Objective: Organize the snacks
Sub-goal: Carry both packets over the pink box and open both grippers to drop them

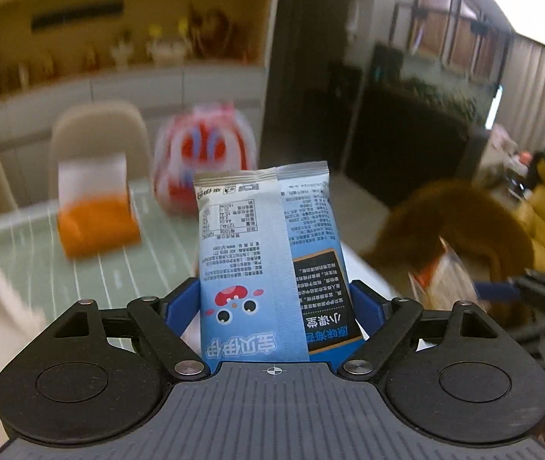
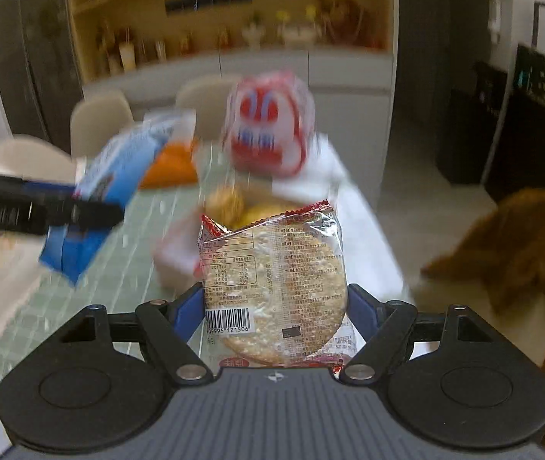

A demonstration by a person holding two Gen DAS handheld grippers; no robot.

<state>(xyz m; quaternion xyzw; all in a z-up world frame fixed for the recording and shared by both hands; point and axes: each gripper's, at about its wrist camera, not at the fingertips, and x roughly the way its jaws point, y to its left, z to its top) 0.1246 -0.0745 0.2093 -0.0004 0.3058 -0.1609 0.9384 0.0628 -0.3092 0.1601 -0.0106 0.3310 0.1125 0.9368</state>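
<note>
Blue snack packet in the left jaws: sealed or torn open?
Looks sealed: the blue foil snack packet shows its crimped top edge intact, no tear visible. Its bottom end is hidden.

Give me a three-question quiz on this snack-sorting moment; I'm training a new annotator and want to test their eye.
1. What does the left gripper hold?
2. True or false: the right gripper is empty.
3. The large red-and-white bag is: A) on the table, B) in the right gripper, C) on a chair.

Key:
1. A blue snack packet, clamped between its fingers.
2. False; it grips a clear-wrapped rice cracker packet.
3. A, on the table, beyond the orange box.
</note>
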